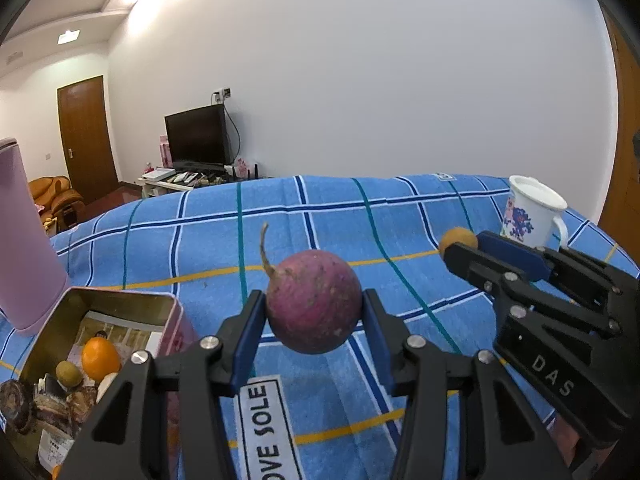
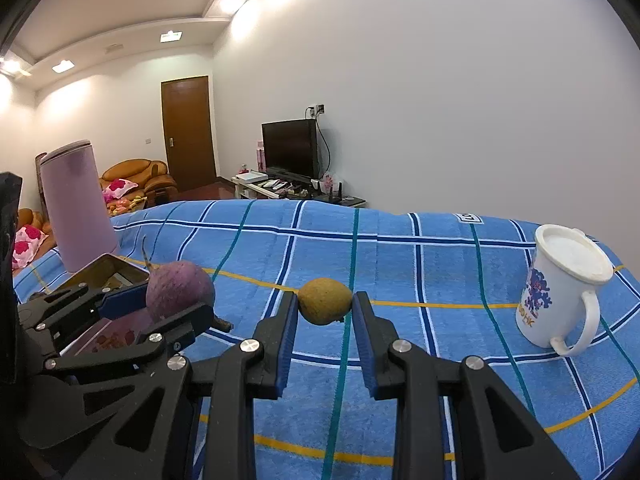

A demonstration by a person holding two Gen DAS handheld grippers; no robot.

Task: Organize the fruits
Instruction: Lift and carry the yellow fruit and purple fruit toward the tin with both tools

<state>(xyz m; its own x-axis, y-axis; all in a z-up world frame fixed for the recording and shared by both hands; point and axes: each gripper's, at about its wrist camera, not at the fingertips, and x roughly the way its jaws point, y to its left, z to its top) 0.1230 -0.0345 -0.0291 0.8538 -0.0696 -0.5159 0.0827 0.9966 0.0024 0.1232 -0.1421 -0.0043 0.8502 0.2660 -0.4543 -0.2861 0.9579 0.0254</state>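
The left gripper (image 1: pixel 314 304) clamps a purple root (image 1: pixel 314 300) mid-frame; only its view shows inside the tin (image 1: pixel 120 300), lower left — an orange (image 1: pixel 100 358). The right gripper (image 2: pixel 325 306) pinches a brown fruit (image 2: pixel 325 300) at centre — the white mug (image 2: pixel 560 292) stands right.

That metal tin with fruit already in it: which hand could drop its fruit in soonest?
Probably the left. The left gripper, holding the purple fruit, is right beside the tin. The right gripper, with its small brown fruit, sits farther away, nearer the mug.

Tin (image 1: pixel 120 300) contents cut off, indistinct
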